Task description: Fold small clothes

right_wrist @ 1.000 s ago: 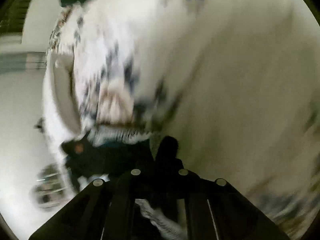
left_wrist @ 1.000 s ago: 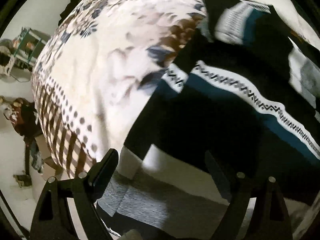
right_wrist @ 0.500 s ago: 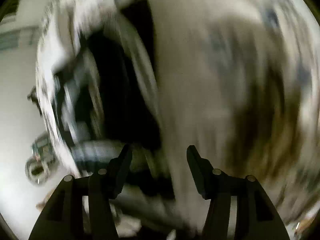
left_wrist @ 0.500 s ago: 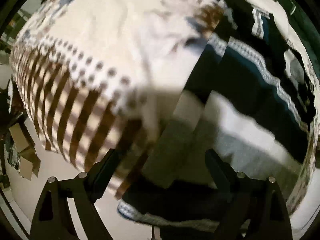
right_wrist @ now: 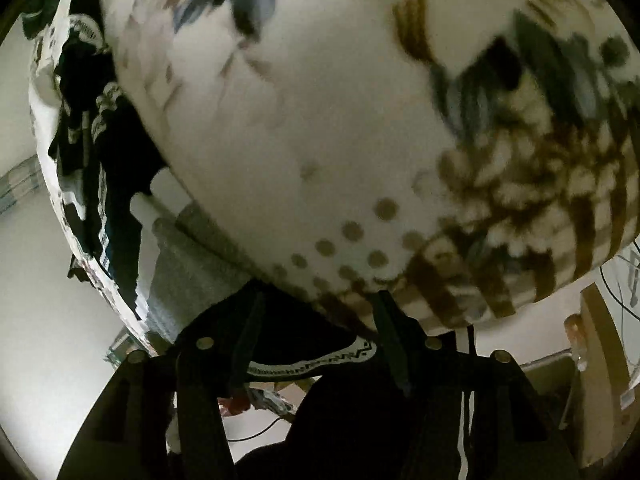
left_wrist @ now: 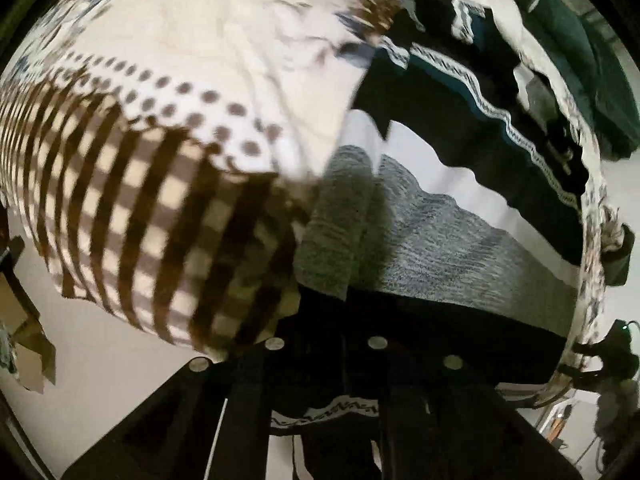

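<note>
The patterned bedspread (left_wrist: 208, 92) — cream, with brown checks and dots along its edge — filled most of both views, and the striped knit garment (left_wrist: 460, 216) lay spread on it at the bed's near edge, its black, teal, white and grey bands running across and its black hem hanging over the side. The left gripper (left_wrist: 340, 376) had closed on that hem, the fabric's patterned white trim (left_wrist: 340, 416) showing just under the fingers. The right gripper (right_wrist: 312, 344) sat at the same trimmed hem (right_wrist: 320, 362) with its jaws still parted around it — not yet pinching, as far as the view showed. To do this step well, the right jaws probably should have clamped fully on the edge before any lift, with both grips level so the hem stayed taut and the fold landed square.
</note>
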Motion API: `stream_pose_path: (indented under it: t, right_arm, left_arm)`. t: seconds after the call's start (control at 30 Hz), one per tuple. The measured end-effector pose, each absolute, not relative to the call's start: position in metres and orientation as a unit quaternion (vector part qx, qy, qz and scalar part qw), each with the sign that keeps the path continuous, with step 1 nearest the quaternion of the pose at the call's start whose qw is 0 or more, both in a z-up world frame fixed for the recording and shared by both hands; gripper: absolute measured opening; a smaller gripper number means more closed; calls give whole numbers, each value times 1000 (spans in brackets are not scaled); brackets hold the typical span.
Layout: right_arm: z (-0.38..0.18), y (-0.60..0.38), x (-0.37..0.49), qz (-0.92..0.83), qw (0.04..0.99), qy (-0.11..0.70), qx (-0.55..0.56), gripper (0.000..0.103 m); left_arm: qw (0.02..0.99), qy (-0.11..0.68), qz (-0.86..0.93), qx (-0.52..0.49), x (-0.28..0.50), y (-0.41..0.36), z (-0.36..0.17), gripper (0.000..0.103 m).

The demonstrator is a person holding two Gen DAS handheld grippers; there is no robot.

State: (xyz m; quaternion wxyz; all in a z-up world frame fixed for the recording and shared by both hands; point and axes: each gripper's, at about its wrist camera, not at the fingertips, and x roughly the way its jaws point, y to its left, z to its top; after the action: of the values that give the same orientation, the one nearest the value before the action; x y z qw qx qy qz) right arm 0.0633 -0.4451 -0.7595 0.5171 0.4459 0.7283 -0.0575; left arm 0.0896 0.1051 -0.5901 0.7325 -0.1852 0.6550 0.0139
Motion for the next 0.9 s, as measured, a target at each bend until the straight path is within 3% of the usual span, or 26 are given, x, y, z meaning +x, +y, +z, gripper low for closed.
stream_pose_path:
  t: [0.3, 0.33, 0.4, 0.57, 0.63, 0.67, 0.7, 0.73, 0.77, 0.8, 0.9]
  right_arm:
    - [-772, -427, 131, -30, 569, 682, 459, 58]
    - [-774, -424, 140, -30, 575, 681, 452, 46]
    - [-775, -416, 158, -41, 587, 683, 433, 3]
    - [-749, -425, 164, -108, 629, 674, 372, 0]
    - [-749, -428, 157, -76, 601, 688, 399, 2]
    - [-748, -430, 150, -67, 588, 695, 407, 4]
    - [-745, -431, 140, -63, 582, 704, 403, 14]
    - [-742, -431, 132, -61, 579, 710, 396, 32]
    - [-738, -430, 120, -58, 578, 715, 389, 42]
    - [-737, -427, 110, -54, 573, 723, 382, 58]
    - [-752, -414, 79, -40, 540, 756, 367, 62]
  left_arm:
    - [737, 655, -3, -167, 87, 134, -579, 7]
    - [735, 658, -4, -165, 87, 130, -582, 7]
    - [732, 661, -7, -163, 90, 129, -585, 7]
    - [724, 669, -15, -171, 102, 120, -591, 11]
    - [714, 676, -15, -185, 101, 124, -594, 13]
    - [706, 680, -14, -199, 102, 125, -596, 20]
    - [701, 682, -8, -206, 100, 128, -596, 28]
    - [699, 683, -5, -214, 96, 132, -594, 30]
    - [697, 682, -6, -221, 92, 136, -593, 36]
    - [695, 681, -4, -230, 88, 139, -592, 44]
    - [687, 678, -7, -261, 74, 146, -595, 53]
